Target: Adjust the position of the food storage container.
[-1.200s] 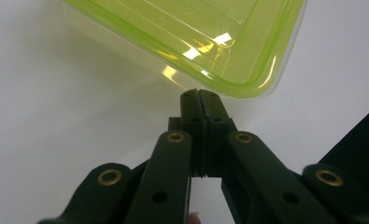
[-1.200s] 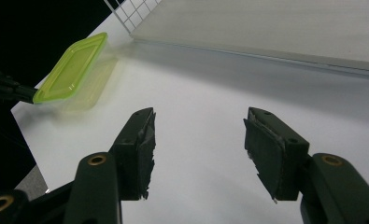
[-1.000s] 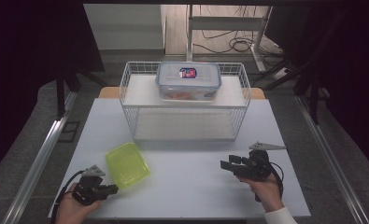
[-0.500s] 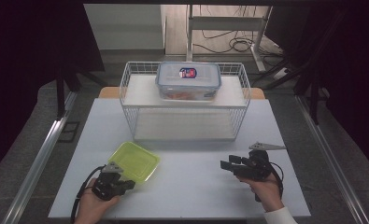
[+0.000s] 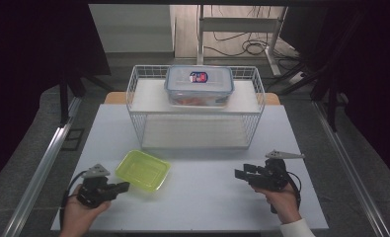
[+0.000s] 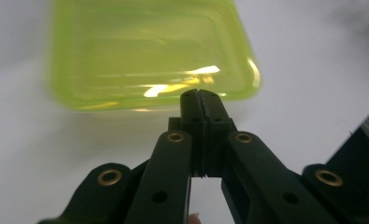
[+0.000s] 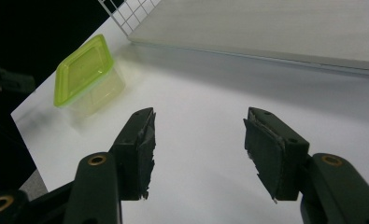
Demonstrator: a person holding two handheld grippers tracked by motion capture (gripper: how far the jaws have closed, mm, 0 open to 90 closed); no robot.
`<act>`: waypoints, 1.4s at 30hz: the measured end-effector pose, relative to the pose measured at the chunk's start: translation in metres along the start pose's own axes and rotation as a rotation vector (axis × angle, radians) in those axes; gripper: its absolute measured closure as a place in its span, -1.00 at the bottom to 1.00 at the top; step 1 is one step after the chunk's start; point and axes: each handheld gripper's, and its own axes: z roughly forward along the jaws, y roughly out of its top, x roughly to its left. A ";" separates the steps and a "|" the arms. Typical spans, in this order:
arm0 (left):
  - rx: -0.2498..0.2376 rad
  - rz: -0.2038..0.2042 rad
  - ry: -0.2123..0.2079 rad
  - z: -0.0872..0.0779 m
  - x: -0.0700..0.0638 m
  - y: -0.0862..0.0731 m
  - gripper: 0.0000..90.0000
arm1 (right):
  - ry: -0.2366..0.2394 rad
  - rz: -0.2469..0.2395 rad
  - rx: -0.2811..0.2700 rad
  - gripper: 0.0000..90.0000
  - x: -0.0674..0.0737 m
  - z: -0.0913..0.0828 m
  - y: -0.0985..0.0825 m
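A yellow-green plastic container stands on the white table at the front left. My left gripper is at its near left edge. In the left gripper view the jaws are pressed together at the container's rim, so my left gripper is shut on that rim. My right gripper rests at the front right, pointing left, apart from everything. Its jaws stand wide open over bare table. The container sits far off at that view's upper left.
A white wire basket stands at the back middle of the table. A clear lidded box with a blue rim sits on its upper shelf. The basket's corner shows in the right gripper view. Dark floor and metal rails flank the table.
My left gripper moved right and forward to the container and shut at its rim. The container turned and shifted slightly right. The right gripper stayed still.
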 end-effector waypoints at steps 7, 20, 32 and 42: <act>-0.017 -0.077 0.086 -0.007 0.048 0.015 1.00 | -0.002 -0.001 0.003 -0.05 0.000 0.001 0.000; 0.052 -0.100 0.120 0.028 0.081 0.022 1.00 | -0.002 0.003 0.004 -0.06 -0.002 0.000 -0.001; 0.065 -0.096 0.070 0.034 0.075 0.016 1.00 | 0.001 0.002 0.001 -0.06 -0.001 -0.001 0.000; 0.068 -0.069 0.019 0.039 0.056 0.014 1.00 | 0.001 0.006 -0.001 -0.06 -0.001 -0.001 0.000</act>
